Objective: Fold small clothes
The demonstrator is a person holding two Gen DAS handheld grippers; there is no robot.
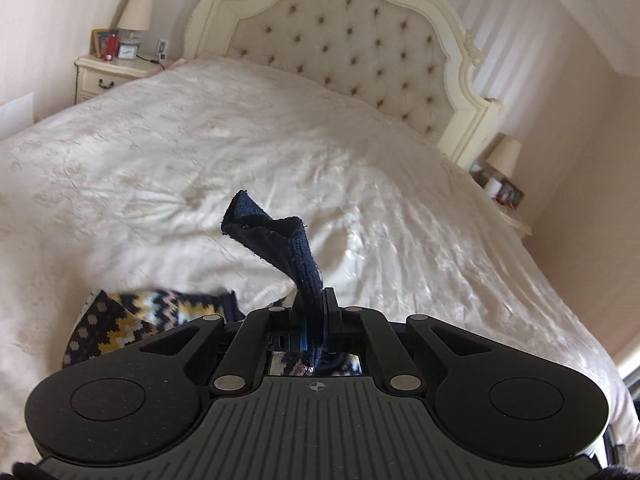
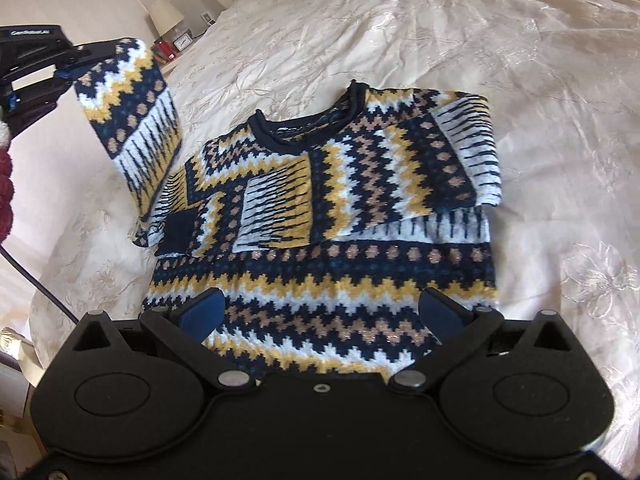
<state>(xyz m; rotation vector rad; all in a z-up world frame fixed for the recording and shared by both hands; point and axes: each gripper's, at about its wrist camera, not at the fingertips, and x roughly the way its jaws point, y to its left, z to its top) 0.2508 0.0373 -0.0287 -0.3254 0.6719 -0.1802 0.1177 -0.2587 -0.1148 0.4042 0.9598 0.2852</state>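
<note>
Patterned knit sweater [image 2: 320, 216] lies face up on the cream bedspread [image 2: 520, 60], neckline [image 2: 304, 128] toward the far side, hem nearest the right gripper. Pattern: navy, mustard, white and tan zigzag bands with dotted rows.

Wearer's-side sleeve on the right of the right wrist view [image 2: 464, 140] is folded in over the chest and lies flat across the body. A second folded panel rests across the left half of the chest, with a navy cuff patch [image 2: 178, 232] at its lower left.

Left sleeve [image 2: 132, 120] is raised off the bed, hanging roughly upright beside the sweater's left shoulder. Left gripper [image 2: 68, 68] has it by the top end. In the left wrist view the left gripper's fingers [image 1: 330, 304] are closed tight on the navy ribbed cuff [image 1: 280, 236], which sticks up and forward past the fingertips; patterned sleeve fabric shows below and to the left of the gripper body.

Right gripper [image 2: 320, 312] hovers over the lower body of the sweater near the hem, jaws spread wide, blue pads [image 2: 202, 312] visible, nothing between them. Contact with the knit cannot be determined.

Background: tufted headboard [image 1: 352, 40], nightstand [image 1: 108, 74] with lamp [image 1: 136, 12] at the head of the bed.
</note>
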